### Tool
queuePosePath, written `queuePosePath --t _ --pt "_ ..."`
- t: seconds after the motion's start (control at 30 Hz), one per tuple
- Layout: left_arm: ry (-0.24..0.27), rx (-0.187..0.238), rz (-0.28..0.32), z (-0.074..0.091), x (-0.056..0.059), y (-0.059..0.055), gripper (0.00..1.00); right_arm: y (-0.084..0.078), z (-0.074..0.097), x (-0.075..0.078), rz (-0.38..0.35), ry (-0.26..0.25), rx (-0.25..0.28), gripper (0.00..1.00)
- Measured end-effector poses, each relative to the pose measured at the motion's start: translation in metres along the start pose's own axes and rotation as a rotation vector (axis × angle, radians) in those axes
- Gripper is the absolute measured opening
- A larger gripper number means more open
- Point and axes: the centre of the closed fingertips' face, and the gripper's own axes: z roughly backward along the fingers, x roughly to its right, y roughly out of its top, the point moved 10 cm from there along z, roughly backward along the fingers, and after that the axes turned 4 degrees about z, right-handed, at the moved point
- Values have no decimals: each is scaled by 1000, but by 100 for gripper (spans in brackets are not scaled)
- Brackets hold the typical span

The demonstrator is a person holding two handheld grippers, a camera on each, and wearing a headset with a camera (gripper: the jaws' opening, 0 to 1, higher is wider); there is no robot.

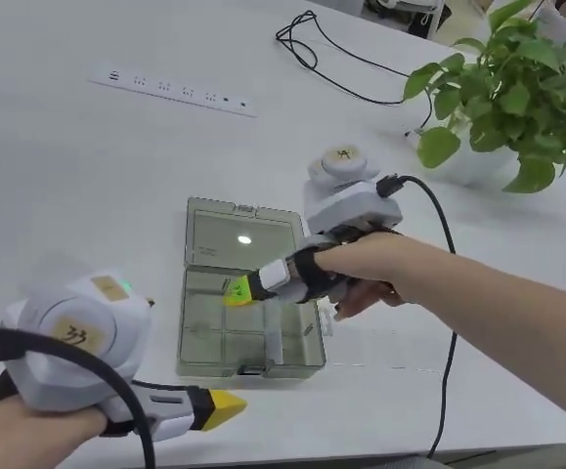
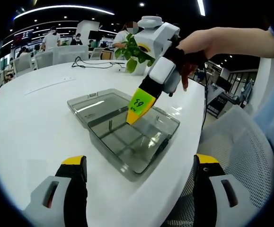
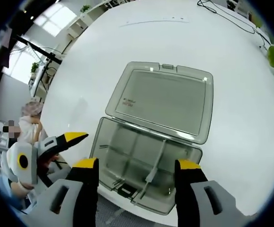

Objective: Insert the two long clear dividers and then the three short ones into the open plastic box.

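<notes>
At frame centre our right tongs gape empty over the plastic box; lower left, our left tongs gape empty too.

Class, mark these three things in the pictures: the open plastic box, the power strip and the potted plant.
open plastic box (image 1: 214,368), head view, front wall of the base.
power strip (image 1: 175,91), head view, middle of its top face.
potted plant (image 1: 515,98), head view, a leaf near the middle.
</notes>
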Motion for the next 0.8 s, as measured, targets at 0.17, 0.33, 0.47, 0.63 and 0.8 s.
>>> queuePosePath --t 0.17,0.33,0.47,0.63,0.8 --pt "4 3 1 1 0 0 95 2 0 -2 24 8 47 79" --pt "8 1 0 2 -2 1 95 6 2 -3 45 17 98 85" --pt "10 1 0 3 -3 2 95 6 3 -2 52 13 125 92" --pt "15 -3 -1 5 -3 2 95 1 6 -2 49 27 167 93" --pt "19 -7 -2 6 -4 2 95 -2 13 -4 16 70 213 93"
